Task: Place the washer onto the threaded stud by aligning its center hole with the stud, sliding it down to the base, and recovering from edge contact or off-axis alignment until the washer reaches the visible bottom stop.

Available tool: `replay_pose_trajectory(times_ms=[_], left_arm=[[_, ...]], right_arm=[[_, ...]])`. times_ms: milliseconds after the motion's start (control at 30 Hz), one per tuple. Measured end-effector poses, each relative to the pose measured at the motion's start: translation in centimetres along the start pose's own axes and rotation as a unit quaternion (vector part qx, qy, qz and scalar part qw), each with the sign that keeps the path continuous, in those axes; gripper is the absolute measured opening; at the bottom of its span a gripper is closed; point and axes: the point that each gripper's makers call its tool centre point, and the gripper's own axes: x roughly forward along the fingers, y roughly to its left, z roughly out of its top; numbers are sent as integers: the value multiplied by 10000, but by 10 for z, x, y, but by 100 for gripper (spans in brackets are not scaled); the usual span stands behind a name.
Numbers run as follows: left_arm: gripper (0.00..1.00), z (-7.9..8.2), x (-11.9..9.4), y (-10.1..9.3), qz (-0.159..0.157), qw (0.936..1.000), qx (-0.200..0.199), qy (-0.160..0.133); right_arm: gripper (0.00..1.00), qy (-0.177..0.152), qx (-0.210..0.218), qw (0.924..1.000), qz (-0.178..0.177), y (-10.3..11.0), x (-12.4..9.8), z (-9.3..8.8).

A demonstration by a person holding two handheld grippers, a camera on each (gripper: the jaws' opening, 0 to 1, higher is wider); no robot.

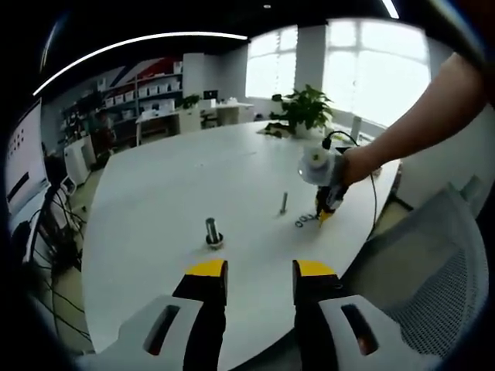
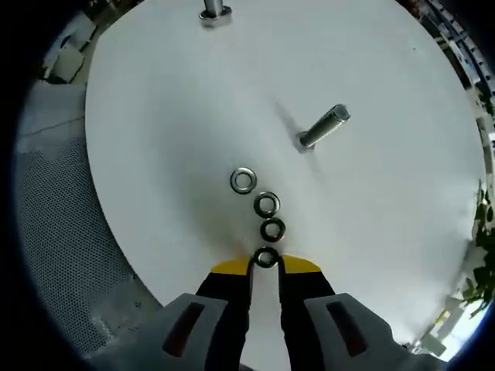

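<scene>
The step in hand is the pick-up: no washer is on a stud yet. In the right gripper view four washers lie in a short row on the white bench, running from the nearest washer out to the far washer. The right gripper is down at the bench with its yellow tips on either side of the nearest washer, which sits right at the narrow gap between them; whether they already pinch it or only bracket it I cannot tell. Beyond the row and to the right stands the threaded stud, upright on the bench, well apart from the washers and bare along its shaft. A second stud with a nut-like base stands much farther away.

In the left gripper view the left gripper hangs spread and empty above the near edge of the bench, and a person's hand holds the right gripper over the washers.

Next, I judge, the tips must close firmly on the washer's rim, lift it clear of its neighbours, carry it over the stud's top with the hole level and centred, then lower it
</scene>
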Motion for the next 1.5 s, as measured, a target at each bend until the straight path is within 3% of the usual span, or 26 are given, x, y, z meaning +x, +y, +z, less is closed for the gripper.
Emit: replay_pose_trajectory(times_ms=[233, 400, 567, 767, 967, 1200, 1500], left_arm=[[32, 1, -1, 1, 27, 10000, 3, -36], [32, 1, -1, 2, 49, 10000, 5, -22], [31, 4, -2, 2, 75, 9999, 61, -98], [31, 3, -1, 0, 30, 9999, 101, -41], [31, 1, -1, 2, 55, 10000, 66, -18], [31, 2, -1, 2, 66, 10000, 51, -22], [31, 1, -1, 3, 89, 9999, 82, 3]], right_arm=[[15, -483, -137, 9985, -211, 1, -2, -1], [14, -819, 289, 9961, -146, -2, -2, -1], [13, -1018, 338, 9940, -189, 0, -4, -2], [13, -1134, 697, 9910, -124, -1, -4, -7], [13, -1358, 739, 9877, -249, -5, -20, -7], [13, -1944, 711, 9774, -439, -20, -53, 22], [13, -2312, 407, 9705, -550, -26, -77, 59]])
